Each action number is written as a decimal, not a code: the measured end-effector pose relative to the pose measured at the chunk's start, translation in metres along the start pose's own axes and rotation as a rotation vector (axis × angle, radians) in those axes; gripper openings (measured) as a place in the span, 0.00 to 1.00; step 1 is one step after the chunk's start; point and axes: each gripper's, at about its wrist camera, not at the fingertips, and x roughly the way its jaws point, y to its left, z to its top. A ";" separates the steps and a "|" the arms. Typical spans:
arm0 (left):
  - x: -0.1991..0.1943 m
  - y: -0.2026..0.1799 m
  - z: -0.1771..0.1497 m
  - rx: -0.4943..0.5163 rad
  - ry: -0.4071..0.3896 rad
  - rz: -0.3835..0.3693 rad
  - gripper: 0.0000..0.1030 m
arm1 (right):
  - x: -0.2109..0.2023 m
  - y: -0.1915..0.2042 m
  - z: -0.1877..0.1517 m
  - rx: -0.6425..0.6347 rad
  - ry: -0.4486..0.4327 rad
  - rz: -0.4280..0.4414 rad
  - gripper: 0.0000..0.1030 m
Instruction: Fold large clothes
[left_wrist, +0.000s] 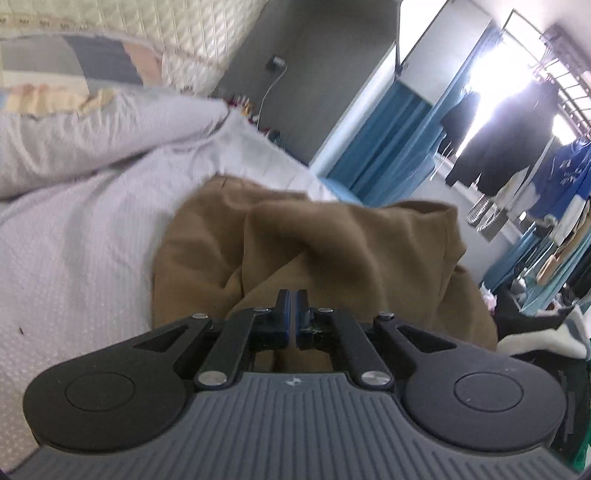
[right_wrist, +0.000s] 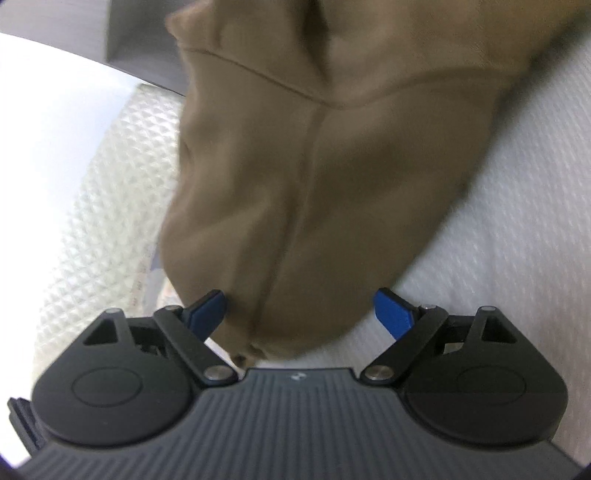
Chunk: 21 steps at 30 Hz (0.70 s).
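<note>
Garment (left_wrist: 332, 251) on bed (left_wrist: 74, 229); pillow (left_wrist: 92, 136) behind, hanging clothes (left_wrist: 517, 147) right.

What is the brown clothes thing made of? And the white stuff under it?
The brown garment looks like soft, thick knit or fleece cloth: matte, with a stitched seam and rounded, floppy folds. The white bedcover looks like woven cotton with a matte finish, showing a fine raised dot-and-rib pattern. Blur hides the exact fibres of both.

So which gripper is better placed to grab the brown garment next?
Right. The right gripper is open with the brown garment lying between its blue fingers, ready to close. The left gripper is shut, apparently empty, over the cloth.
</note>
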 end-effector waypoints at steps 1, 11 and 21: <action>0.004 0.001 -0.002 0.001 0.009 0.013 0.03 | -0.002 -0.002 -0.003 0.027 0.004 -0.002 0.87; 0.047 0.026 -0.010 -0.079 0.049 0.067 0.54 | 0.033 -0.010 0.009 -0.005 -0.093 0.048 0.91; 0.042 0.035 -0.008 -0.189 0.011 0.009 0.64 | 0.009 0.006 0.023 -0.086 -0.193 0.181 0.22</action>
